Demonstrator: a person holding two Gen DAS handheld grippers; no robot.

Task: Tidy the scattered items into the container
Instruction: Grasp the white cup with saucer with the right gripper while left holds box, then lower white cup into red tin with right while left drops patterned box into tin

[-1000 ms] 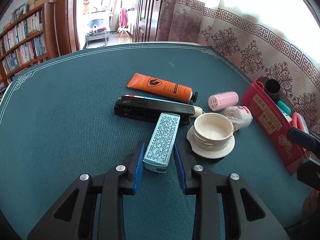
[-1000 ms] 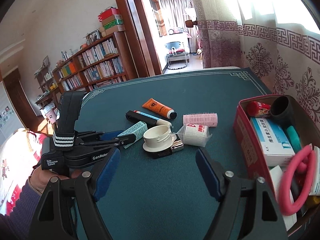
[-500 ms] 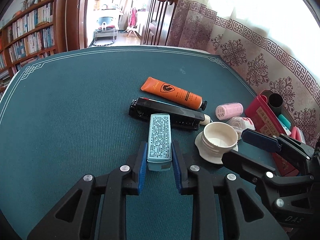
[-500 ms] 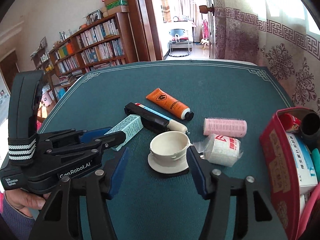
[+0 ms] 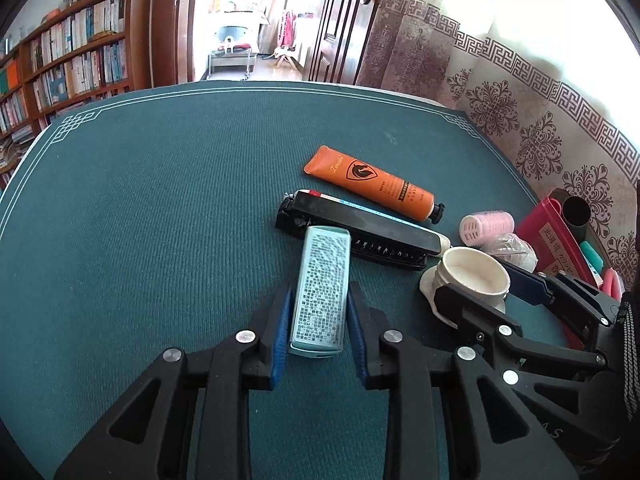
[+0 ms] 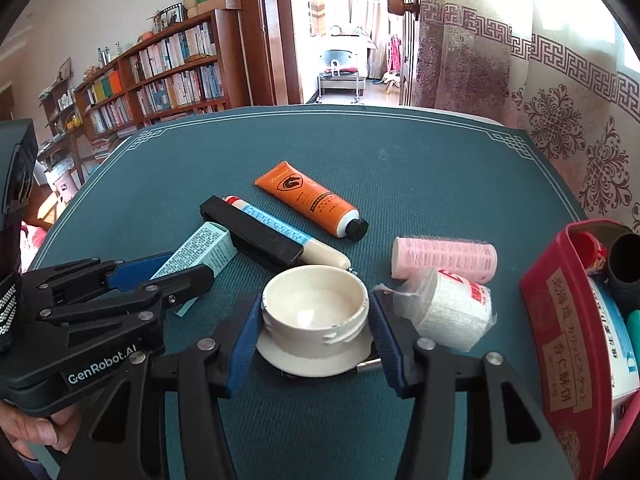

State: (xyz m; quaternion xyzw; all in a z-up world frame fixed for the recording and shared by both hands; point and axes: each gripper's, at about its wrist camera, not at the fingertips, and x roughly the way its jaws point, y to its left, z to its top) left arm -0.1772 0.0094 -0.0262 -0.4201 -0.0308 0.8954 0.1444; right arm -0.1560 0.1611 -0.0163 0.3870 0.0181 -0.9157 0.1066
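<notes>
Both grippers sit low over the green bench. Left gripper [image 5: 318, 322] has been closing, and its blue pads now press the sides of the pale blue box [image 5: 322, 294], which lies lengthwise between them. Right gripper [image 6: 312, 330] has also been narrowing; its pads flank the white jar [image 6: 316, 306], touching or nearly so. Just right of it lie the gauze roll [image 6: 444, 310] and, farther right, the red container [image 6: 560, 344].

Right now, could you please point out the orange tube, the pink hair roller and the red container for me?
orange tube [image 6: 308, 199]: right wrist view, middle of its body.
pink hair roller [image 6: 446, 258]: right wrist view, middle of its side.
red container [image 6: 560, 340]: right wrist view, its labelled front wall.
</notes>
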